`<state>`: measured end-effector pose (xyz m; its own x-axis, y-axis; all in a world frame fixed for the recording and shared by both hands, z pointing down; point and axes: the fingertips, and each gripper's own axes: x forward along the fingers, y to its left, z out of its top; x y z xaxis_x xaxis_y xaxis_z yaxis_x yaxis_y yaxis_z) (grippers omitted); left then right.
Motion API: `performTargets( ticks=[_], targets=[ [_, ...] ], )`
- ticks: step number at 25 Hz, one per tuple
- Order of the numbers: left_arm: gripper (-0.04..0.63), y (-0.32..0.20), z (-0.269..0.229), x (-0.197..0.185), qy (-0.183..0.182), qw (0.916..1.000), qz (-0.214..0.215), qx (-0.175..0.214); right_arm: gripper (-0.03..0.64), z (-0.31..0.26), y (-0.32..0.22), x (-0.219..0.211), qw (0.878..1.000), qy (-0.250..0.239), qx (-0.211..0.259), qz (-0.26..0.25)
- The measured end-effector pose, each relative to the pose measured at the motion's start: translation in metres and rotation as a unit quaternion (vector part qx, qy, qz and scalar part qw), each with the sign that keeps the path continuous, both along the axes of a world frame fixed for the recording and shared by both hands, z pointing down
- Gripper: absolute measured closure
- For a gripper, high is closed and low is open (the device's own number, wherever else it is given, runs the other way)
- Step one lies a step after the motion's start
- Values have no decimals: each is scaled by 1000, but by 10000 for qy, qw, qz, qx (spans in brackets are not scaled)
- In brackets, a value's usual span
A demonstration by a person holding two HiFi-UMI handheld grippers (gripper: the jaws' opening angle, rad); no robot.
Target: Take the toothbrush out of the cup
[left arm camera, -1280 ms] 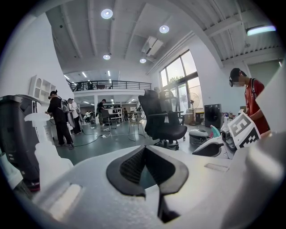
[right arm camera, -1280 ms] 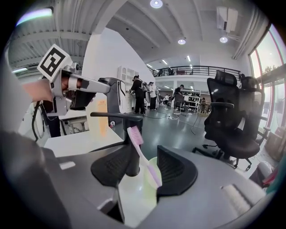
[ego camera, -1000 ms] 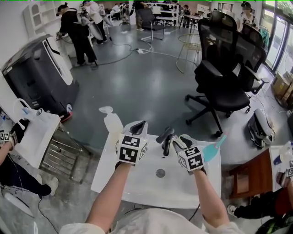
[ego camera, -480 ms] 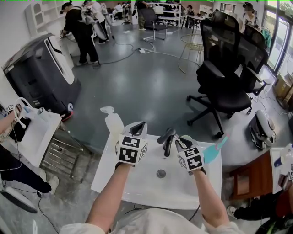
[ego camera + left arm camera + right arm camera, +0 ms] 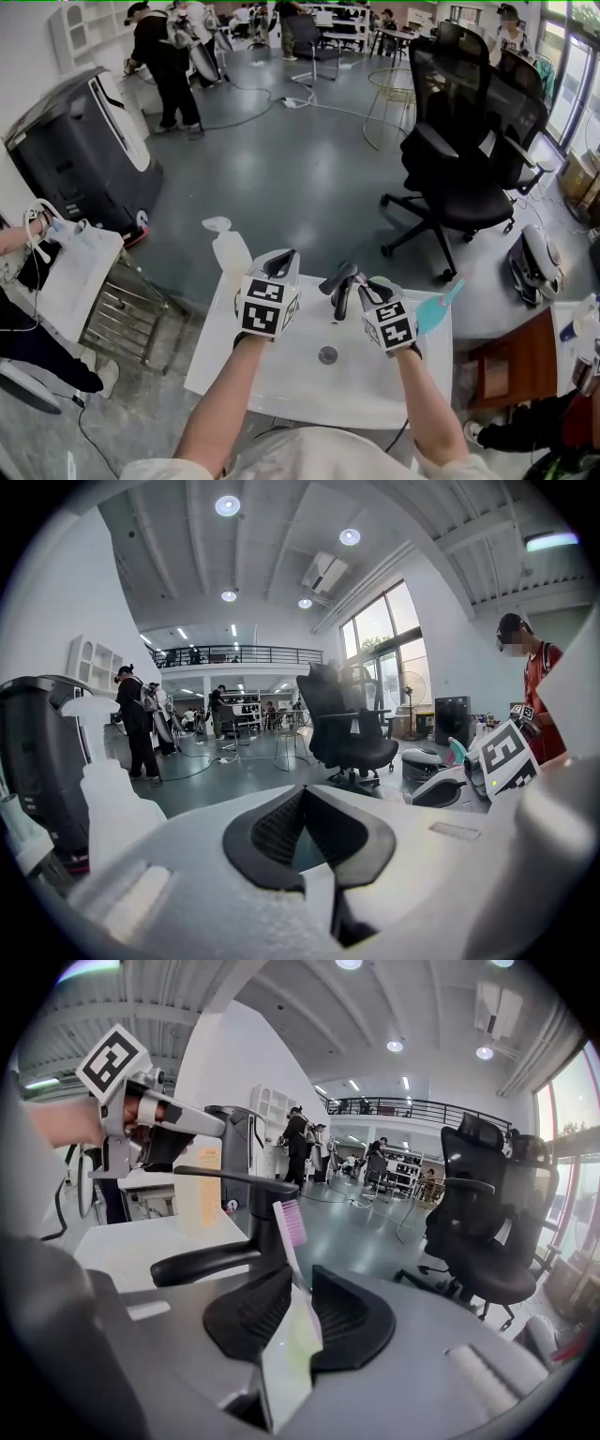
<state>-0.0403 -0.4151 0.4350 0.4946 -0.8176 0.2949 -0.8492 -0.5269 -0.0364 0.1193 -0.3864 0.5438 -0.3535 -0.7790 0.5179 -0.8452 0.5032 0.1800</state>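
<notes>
Currently, the right gripper point(image 5: 298, 1283) grips the toothbrush point(image 5: 291, 1335) by its handle; its jaws have just been closing onto it. The pink bristles point up, just in front of the black faucet point(image 5: 253, 1232). The left gripper point(image 5: 302, 794) is over the white basin point(image 5: 281, 375), jaws together and empty. Beyond stands an office chair point(image 5: 459, 159).

White basin point(image 5: 272, 380), black faucet point(image 5: 339, 284) ctr, soap btl point(image 5: 230, 251) back-left, teal cup point(image 5: 434, 314) rt

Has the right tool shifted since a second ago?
No: the right tool stays beside the black faucet; its jaws have just been closing on the toothbrush.
</notes>
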Motion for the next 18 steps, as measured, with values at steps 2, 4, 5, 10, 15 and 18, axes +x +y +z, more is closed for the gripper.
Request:
performTargets(
  ticks=[2,4,5,10,15,18],
  targets=[
    [598,0,0,1,3,10000,5,-11,552,-2,0,3,10000,8,24,36],
    [598,1,1,1,1,10000,12,-8,557,-3,-1,7,9999,12,56,86],
    [598,1,1,2,0,10000,13,-2,560,-4,-2,8,9999,15,75,112],
    [598,2,0,3,-5,10000,35,6,572,-9,-3,18,9995,47,153,262],
    [598,5,-2,6,-13,10000,57,13,583,-16,-3,27,9990,51,222,390],
    [598,5,-4,7,-18,10000,58,18,588,-18,-3,34,9984,57,263,489]
  ],
)
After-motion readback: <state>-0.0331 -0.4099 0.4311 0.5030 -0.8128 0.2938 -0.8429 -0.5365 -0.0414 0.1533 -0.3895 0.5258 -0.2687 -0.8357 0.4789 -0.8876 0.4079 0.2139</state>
